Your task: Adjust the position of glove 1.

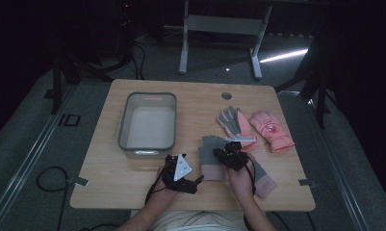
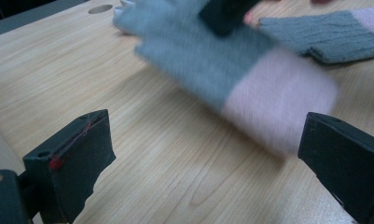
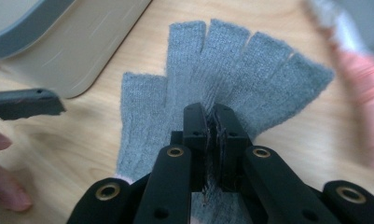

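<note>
Right gripper (image 3: 211, 128) jaws pinching a grey fingerless glove (image 3: 231, 74) on the wooden surface (image 1: 195, 103), left gripper (image 2: 208, 158) jaws spread beside it, grey bin (image 1: 128, 120) nearby

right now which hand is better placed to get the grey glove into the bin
Right. Its tool is already shut on the grey glove, pinching the knit, with the bin close by. The left tool is open over bare table, holding nothing.

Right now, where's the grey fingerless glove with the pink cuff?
In the high view the grey fingerless glove lies near the table's front edge, right of the grey bin, pinched in the right gripper.
</note>
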{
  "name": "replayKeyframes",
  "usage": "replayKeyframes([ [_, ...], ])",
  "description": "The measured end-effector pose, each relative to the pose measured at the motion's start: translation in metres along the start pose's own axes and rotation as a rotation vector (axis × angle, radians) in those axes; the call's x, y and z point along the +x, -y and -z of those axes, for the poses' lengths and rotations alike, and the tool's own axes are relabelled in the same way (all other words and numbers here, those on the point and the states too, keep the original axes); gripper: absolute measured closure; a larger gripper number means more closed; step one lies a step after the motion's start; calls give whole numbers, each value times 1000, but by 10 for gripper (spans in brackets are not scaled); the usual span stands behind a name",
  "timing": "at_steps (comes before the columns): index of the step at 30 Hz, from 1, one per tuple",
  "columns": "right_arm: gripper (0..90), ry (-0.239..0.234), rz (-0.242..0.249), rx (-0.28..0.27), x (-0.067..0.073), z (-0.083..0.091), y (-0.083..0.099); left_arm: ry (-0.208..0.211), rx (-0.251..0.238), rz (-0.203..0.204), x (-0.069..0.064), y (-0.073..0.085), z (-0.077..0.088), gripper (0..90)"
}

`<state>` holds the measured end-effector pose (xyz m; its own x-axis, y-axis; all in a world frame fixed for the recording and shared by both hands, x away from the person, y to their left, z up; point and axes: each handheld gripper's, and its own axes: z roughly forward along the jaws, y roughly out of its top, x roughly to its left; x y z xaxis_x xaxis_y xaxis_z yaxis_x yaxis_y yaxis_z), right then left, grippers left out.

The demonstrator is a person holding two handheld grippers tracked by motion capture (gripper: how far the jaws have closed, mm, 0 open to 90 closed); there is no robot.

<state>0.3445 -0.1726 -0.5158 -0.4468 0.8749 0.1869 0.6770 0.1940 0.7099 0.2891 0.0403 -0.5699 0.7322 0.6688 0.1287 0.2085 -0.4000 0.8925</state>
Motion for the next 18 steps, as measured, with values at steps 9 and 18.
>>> replayKeyframes([
  [9, 847, 9, -32, 51, 0, -21, 14, 2, -2, -8, 0, 0, 0, 26],
  [18, 757, 33, -36, 57, 2, -34, 20, 3, -4, 0, 0, 0, 0, 26],
])
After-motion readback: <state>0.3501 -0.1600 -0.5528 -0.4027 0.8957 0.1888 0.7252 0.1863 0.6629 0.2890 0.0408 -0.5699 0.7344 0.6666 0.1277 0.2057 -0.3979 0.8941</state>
